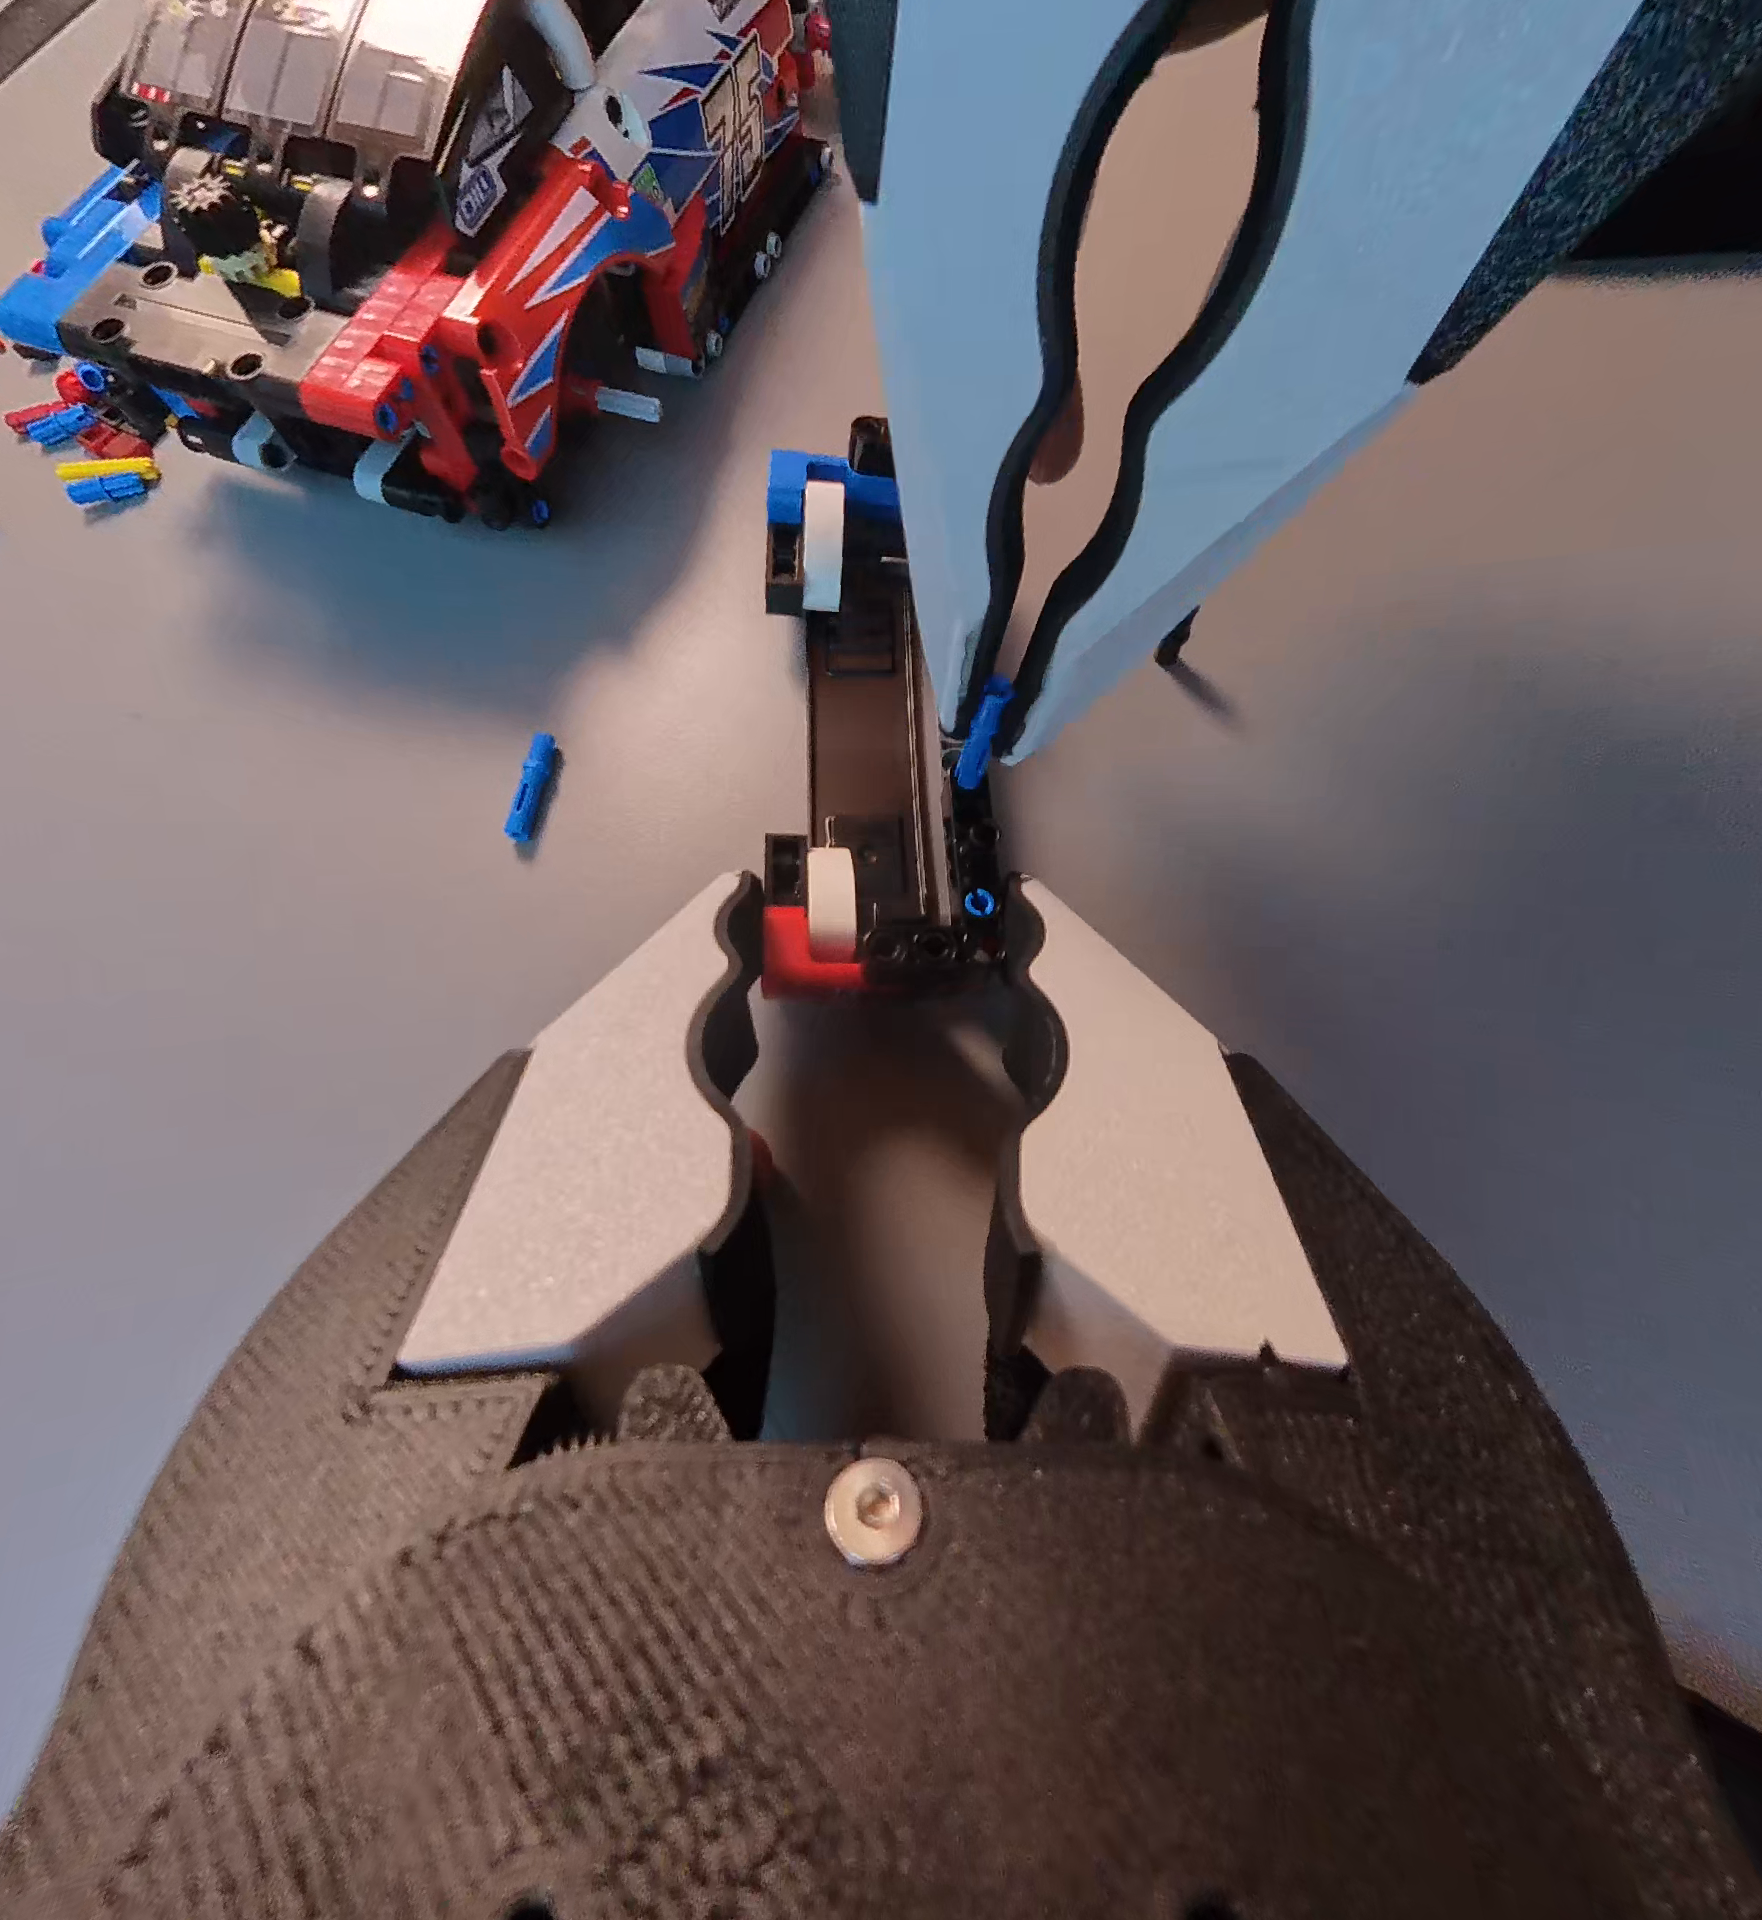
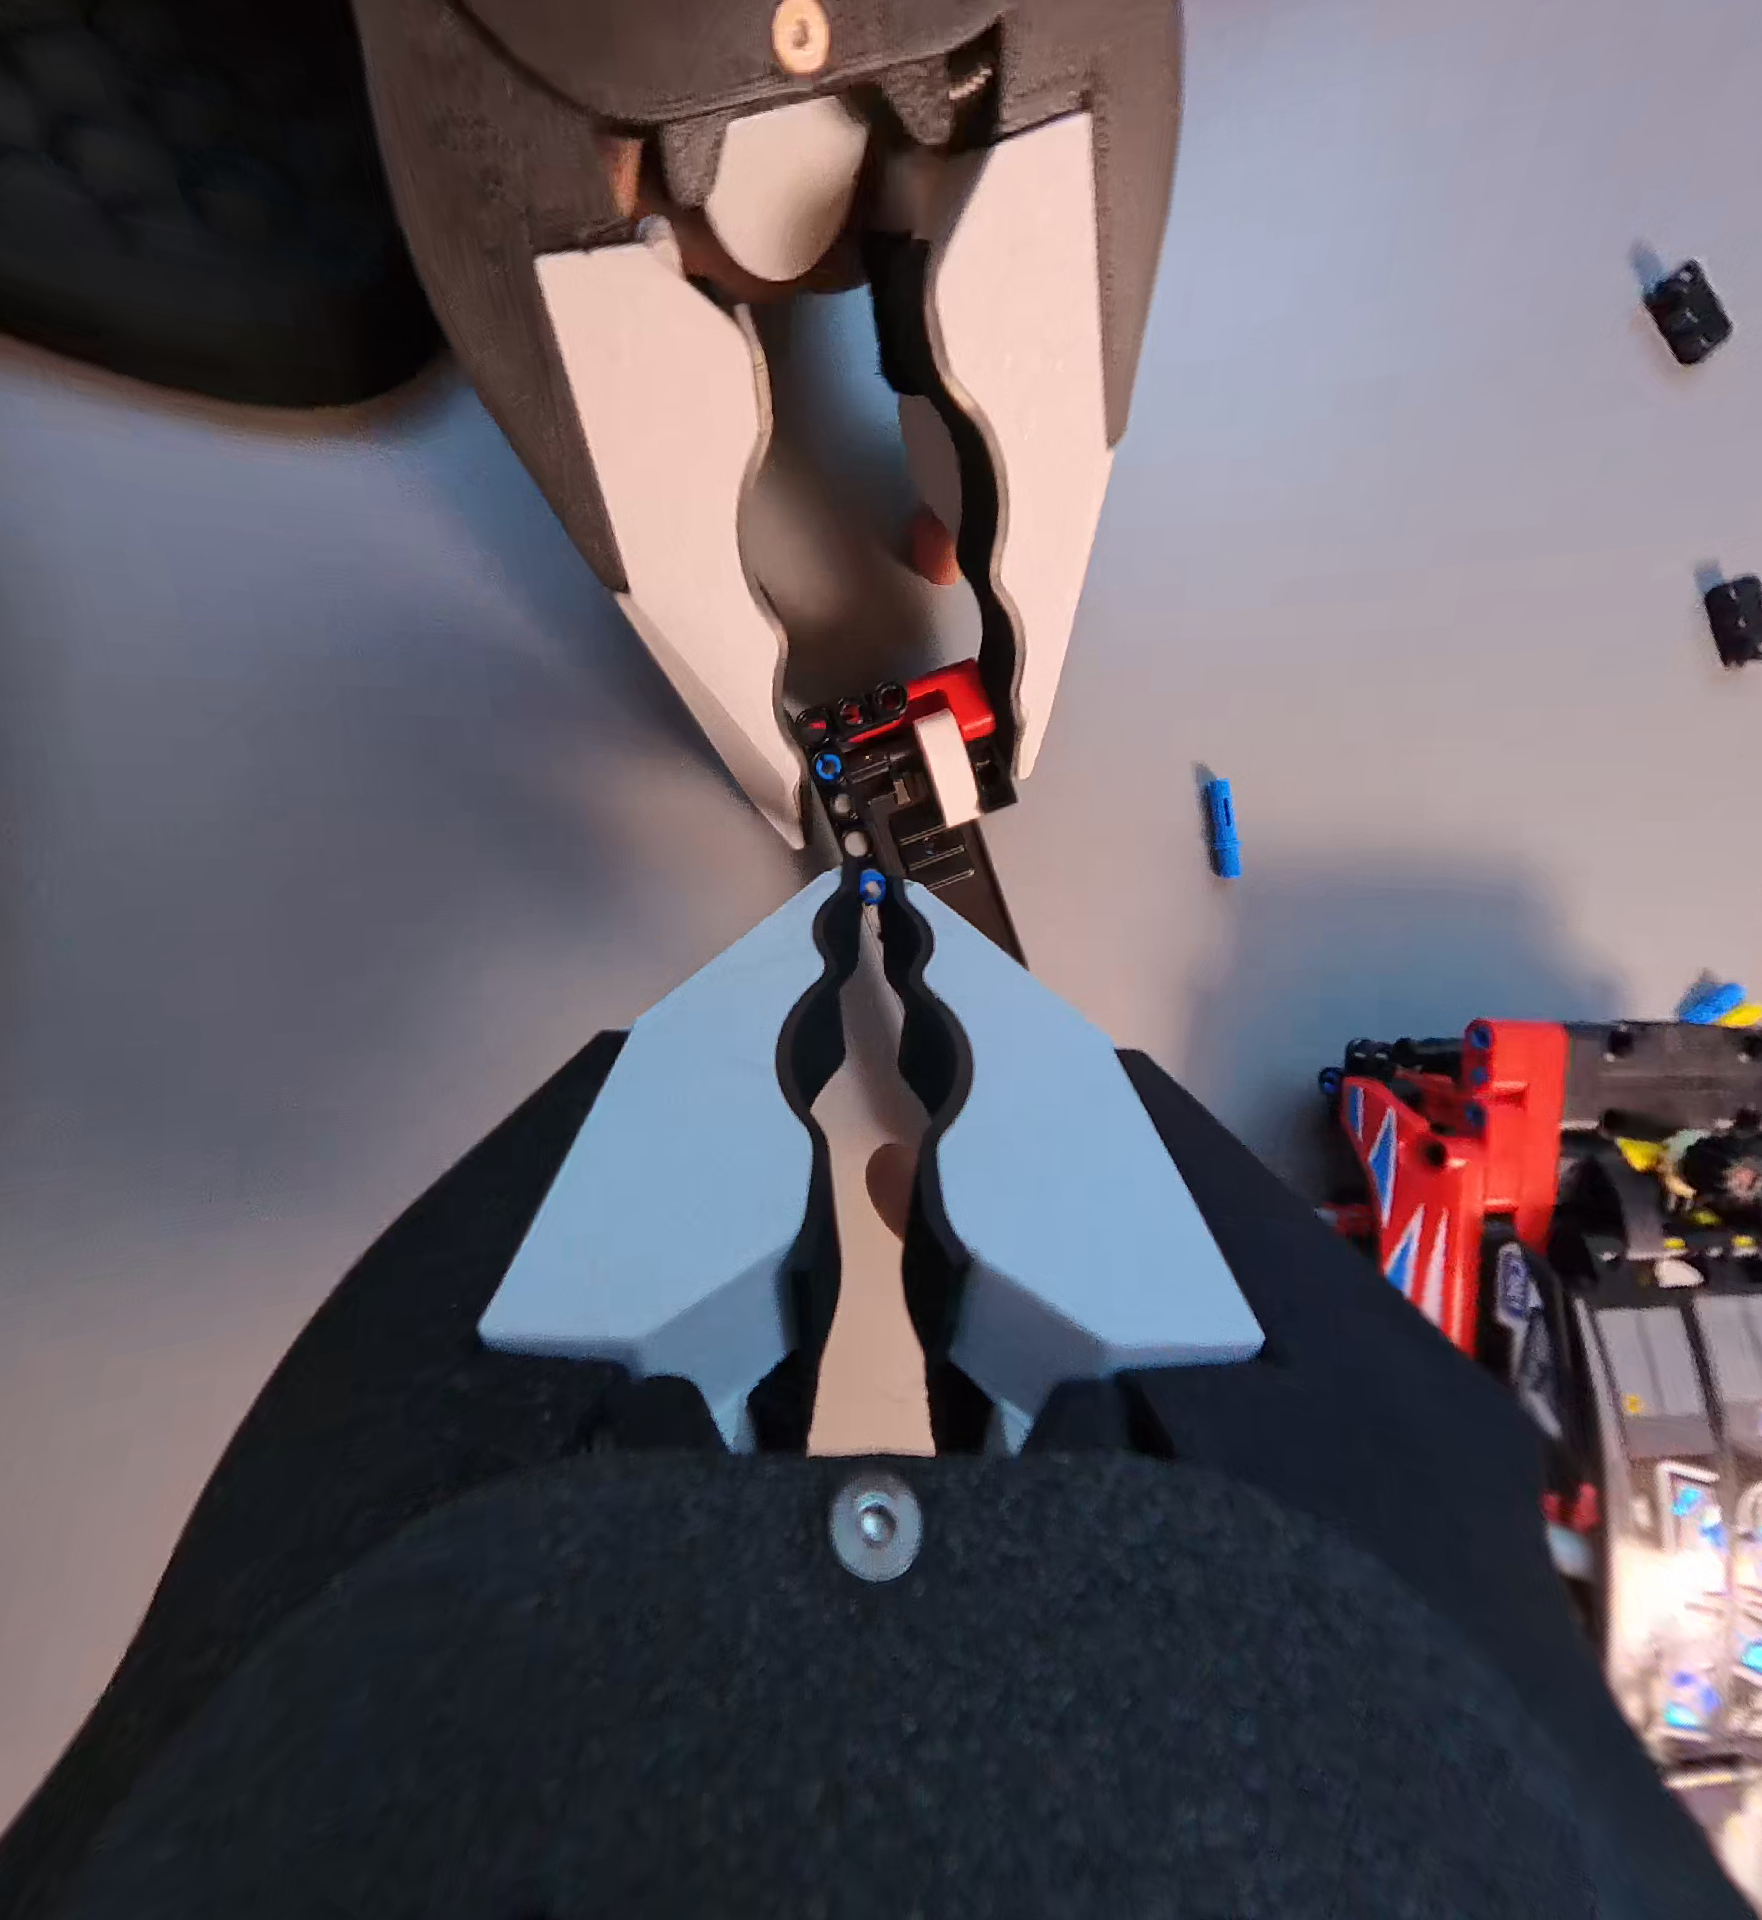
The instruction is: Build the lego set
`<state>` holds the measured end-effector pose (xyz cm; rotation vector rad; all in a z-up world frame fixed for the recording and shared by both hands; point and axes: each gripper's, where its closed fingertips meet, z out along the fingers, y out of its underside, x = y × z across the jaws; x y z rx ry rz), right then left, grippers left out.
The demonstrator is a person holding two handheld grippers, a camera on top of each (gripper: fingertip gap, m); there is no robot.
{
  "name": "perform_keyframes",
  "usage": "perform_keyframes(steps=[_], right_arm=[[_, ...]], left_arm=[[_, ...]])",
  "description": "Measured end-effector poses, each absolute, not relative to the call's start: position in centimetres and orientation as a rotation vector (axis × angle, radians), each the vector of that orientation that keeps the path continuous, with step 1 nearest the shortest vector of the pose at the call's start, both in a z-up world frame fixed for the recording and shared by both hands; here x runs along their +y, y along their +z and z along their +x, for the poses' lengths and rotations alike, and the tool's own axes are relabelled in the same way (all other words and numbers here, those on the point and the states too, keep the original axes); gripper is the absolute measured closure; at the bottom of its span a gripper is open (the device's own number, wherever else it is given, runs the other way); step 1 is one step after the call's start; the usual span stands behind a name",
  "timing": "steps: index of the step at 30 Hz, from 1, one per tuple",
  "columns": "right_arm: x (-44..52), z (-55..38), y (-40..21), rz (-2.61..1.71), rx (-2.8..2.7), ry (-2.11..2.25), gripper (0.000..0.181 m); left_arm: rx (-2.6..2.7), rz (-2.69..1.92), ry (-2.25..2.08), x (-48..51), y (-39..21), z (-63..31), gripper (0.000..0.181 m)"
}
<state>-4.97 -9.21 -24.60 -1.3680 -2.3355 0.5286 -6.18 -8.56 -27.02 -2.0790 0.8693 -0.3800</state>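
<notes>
From the left wrist view, my left gripper (image 1: 882, 940) clamped the red end of a long black frame (image 1: 872, 748) above the desk (image 1: 337, 935); it looked light, stiff, best held by its ends. The right gripper (image 1: 981, 727) pinched a blue pin (image 1: 983, 729). From the right wrist view, I saw the pin end-on at a frame hole, plus the truck (image 2: 1583, 1195) nearby.

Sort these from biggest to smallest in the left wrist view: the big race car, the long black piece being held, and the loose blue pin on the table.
1. Race car, though partly cut off at the frame edge.
2. Long black piece.
3. Loose blue pin.
</notes>
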Motion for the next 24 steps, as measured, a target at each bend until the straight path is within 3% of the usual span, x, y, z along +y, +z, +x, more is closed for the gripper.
perform_keyframes(steps=[6, 14, 20, 24], right_arm=[[-8.9, -5.3, -25.1, -1.747, -1.970, 0.706, 0.179], [-9.1, -5.3, -25.4, -1.307, -2.341, 0.398, 0.179], [-9.4, -5.1, -24.8, -1.274, -2.399, 0.425, 0.169], [-9.4, -5.2, -24.1, -1.228, -2.413, 0.390, 0.173]], left_arm=[[0.837, -2.086, -0.345, -8.4, -27.0, -6.4, 0.137], [0.857, -2.079, -0.333, -8.5, -27.1, -6.4, 0.137], [0.855, -2.078, -0.346, -8.6, -27.0, -6.5, 0.137], [0.857, -2.078, -0.348, -8.6, -27.0, -6.5, 0.137]])
